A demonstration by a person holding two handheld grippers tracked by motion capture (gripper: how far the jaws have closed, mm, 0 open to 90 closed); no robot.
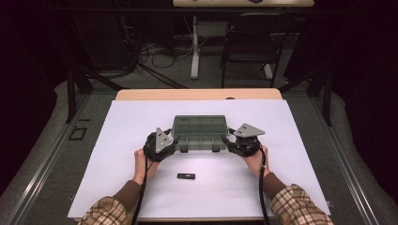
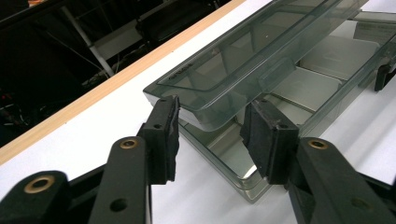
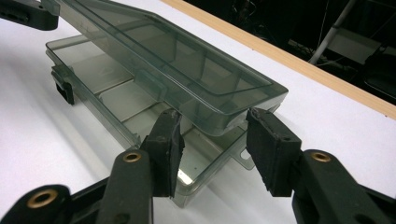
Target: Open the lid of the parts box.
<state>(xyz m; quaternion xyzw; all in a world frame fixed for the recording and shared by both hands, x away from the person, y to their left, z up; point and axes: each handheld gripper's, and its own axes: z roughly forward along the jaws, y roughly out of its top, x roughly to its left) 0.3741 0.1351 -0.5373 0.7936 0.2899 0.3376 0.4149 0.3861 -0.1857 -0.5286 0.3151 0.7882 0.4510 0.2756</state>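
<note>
The jaws of the left gripper (image 2: 208,135) are seen standing apart, one on each side of the raised lid (image 2: 243,60) at one short end of the clear grey box (image 2: 233,163). One pad lies right against the lid's corner, and the other is just beside its edge. Whether the lid is pressed by them cannot be told.

The jaws of the right gripper (image 3: 214,149) are also seen apart, at the other short end of the box (image 3: 121,102). The lid (image 3: 177,65) sits between them, with its corner close to one pad. It cannot be told if the lid is squeezed there either.

The lid is lifted a little at the near side and is tilted over the tray below it. The tray is split into small square parts. Dark clips can be seen on the near long side of the box.

In the high view, the left gripper (image 1: 162,143) and the right gripper (image 1: 244,140) are held at the two ends of the box (image 1: 199,132), each in one hand. The box is placed near the middle of the white bench (image 1: 117,154), a bit closer to the far edge. A small dark bar (image 1: 186,176) is found lying flat nearer to the near edge, well apart from the box. Sleeves with a check pattern (image 1: 300,206) are seen at the near edge.
</note>
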